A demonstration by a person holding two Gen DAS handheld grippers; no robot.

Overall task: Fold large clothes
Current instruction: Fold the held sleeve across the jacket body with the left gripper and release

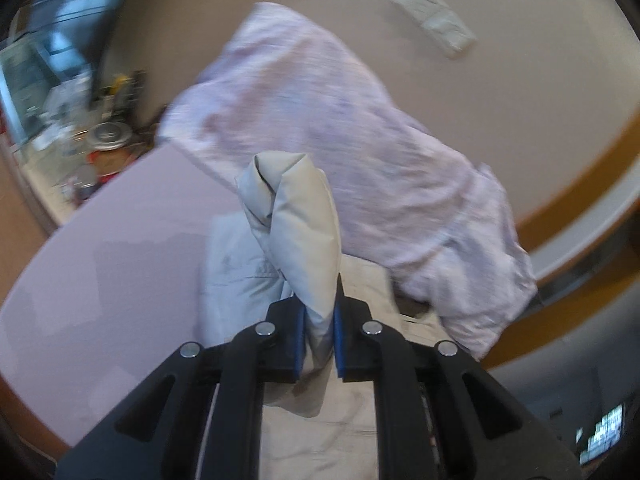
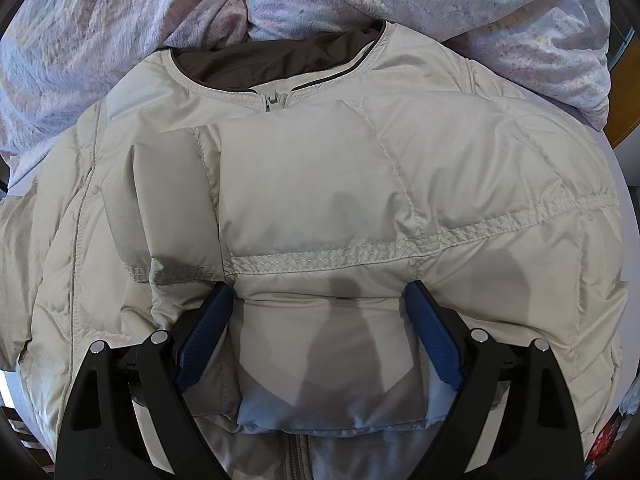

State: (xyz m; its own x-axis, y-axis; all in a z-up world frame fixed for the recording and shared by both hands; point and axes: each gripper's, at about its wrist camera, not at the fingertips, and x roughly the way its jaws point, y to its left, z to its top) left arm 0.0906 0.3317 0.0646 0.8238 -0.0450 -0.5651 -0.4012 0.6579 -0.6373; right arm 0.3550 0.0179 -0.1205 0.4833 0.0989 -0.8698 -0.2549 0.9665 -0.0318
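- Left wrist view: the left gripper [image 1: 320,330] has its jaws pinched tight on a puffy fold of the cream jacket [image 1: 304,216]. The fold sticks up and away from the jaws, lifted off the rest of the jacket, which lies just below.
- The picture is blurry, so I think this hand is in the middle of carrying that part over to make a fold.
- Behind the jacket lies a pink-and-white blanket [image 1: 340,120], bunched up. Under it all is a pale purple tabletop [image 1: 120,240] with a brown rim. A small white folded cloth [image 1: 434,14] lies on the floor, well apart.
- On the far left is a messy shelf area, too blurry to name.
- Right wrist view: the right gripper [image 2: 320,332] has its jaws wide open, one finger on each side of a puffy panel. They press on the jacket but do not pinch it.
- The jacket [image 2: 320,184] lies flat, front up, with the collar and zipper [image 2: 274,102] far from the jaws. Its long way runs straight ahead from this hand.
- One sleeve [image 2: 400,176] is folded across the chest.
- The blanket [image 2: 120,20] touches the jacket's collar end.
- I think the right hand holds the jacket down while the left brings its part over.
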